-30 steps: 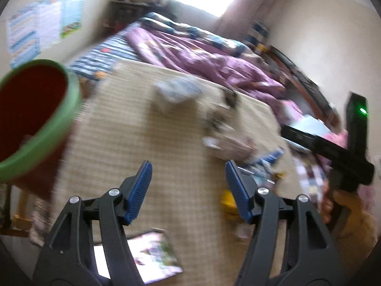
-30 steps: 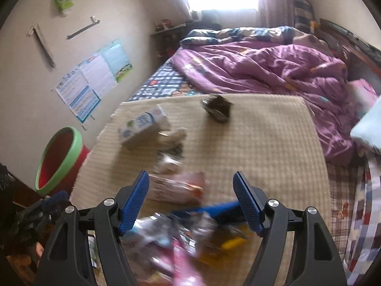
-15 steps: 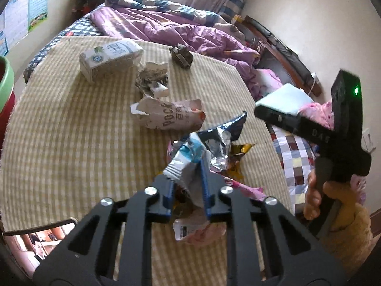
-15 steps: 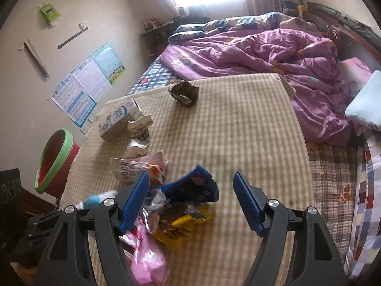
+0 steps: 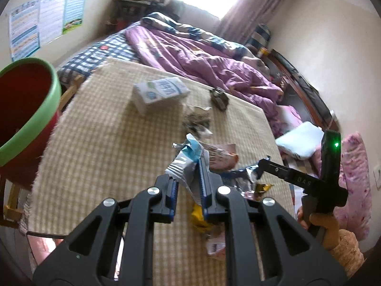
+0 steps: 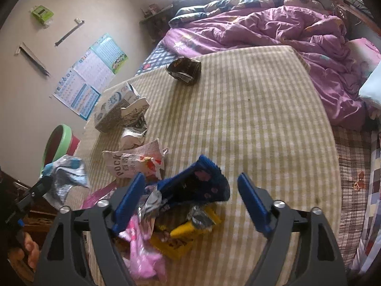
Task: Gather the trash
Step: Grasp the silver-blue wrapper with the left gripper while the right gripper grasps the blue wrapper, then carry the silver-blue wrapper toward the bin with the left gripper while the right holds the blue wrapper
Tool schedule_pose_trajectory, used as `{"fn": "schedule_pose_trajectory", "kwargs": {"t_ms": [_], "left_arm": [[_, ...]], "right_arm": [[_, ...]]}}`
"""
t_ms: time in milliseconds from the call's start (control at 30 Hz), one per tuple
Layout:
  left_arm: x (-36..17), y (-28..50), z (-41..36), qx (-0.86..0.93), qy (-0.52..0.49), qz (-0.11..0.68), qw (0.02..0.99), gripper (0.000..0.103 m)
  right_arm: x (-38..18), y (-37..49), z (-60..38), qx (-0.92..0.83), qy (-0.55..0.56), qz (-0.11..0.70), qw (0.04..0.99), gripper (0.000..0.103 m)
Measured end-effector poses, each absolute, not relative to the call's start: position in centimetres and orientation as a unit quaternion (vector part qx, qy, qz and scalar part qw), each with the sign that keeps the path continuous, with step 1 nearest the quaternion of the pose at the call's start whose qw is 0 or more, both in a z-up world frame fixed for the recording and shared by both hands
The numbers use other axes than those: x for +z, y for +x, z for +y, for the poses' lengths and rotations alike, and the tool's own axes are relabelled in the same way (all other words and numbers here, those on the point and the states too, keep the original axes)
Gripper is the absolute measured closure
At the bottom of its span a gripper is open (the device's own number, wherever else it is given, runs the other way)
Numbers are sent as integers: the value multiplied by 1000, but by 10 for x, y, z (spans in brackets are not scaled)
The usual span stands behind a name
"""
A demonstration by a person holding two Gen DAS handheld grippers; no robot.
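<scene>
My left gripper is shut on a silver and light-blue wrapper and holds it above the checked table; the wrapper also shows in the right wrist view. My right gripper is open over a heap of wrappers: a dark blue bag, a pink wrapper, a yellow wrapper. A torn white Pocky box, a milk carton and a crumpled dark carton lie farther off. A red bin with a green rim stands at the table's left.
A bed with a purple quilt runs behind the table. Posters hang on the left wall. A light-blue pillow lies to the right. A crumpled printed carton lies by the milk carton.
My left gripper went from open to shut on the silver-blue wrapper, lifted it off the heap and swung left toward the bin. My right gripper stayed open and moved closer over the heap.
</scene>
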State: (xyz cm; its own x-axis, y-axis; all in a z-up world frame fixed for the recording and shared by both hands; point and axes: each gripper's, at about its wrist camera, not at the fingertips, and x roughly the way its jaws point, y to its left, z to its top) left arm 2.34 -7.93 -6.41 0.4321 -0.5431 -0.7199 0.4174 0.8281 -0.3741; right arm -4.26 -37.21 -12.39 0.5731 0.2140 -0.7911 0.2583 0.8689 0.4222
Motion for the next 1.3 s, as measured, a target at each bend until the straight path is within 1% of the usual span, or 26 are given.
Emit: {"fn": "schedule_pose_trajectory", "kwargs": {"t_ms": [167, 200, 233, 267, 300, 333, 367, 500, 933, 1300], "left_arm": [[-66, 24, -71, -271, -75, 455, 845, 88], [-67, 25, -71, -270, -75, 456, 845, 88], [-68, 25, -70, -269, -75, 456, 845, 88], [-68, 26, -69, -268, -74, 457, 845, 88], [-69, 26, -69, -267, -74, 457, 845, 88], [-70, 27, -69, -267, -74, 458, 845, 88], [-71, 27, -69, -266, -74, 459, 844, 88], [-71, 27, -72, -269, -72, 459, 843, 88], [-66, 30, -70, -267, -64, 447, 851, 88], [-62, 30, -64, -256, -53, 438, 860, 88]], "right_arm": [[-137, -31, -369, -10, 256, 482, 838, 24], [-138, -30, -368, -8, 257, 485, 836, 26], [-140, -30, -368, -7, 257, 487, 835, 29], [-141, -29, -367, -5, 257, 488, 834, 39], [-141, -29, -367, -4, 257, 489, 834, 44], [-140, -29, -366, -2, 258, 488, 834, 45], [-139, -30, -367, 1, 258, 485, 836, 51], [-127, -32, -367, 2, 259, 467, 845, 57], [-57, -33, -355, 4, 232, 386, 893, 58], [-54, -16, -323, 33, 221, 390, 893, 58]]}}
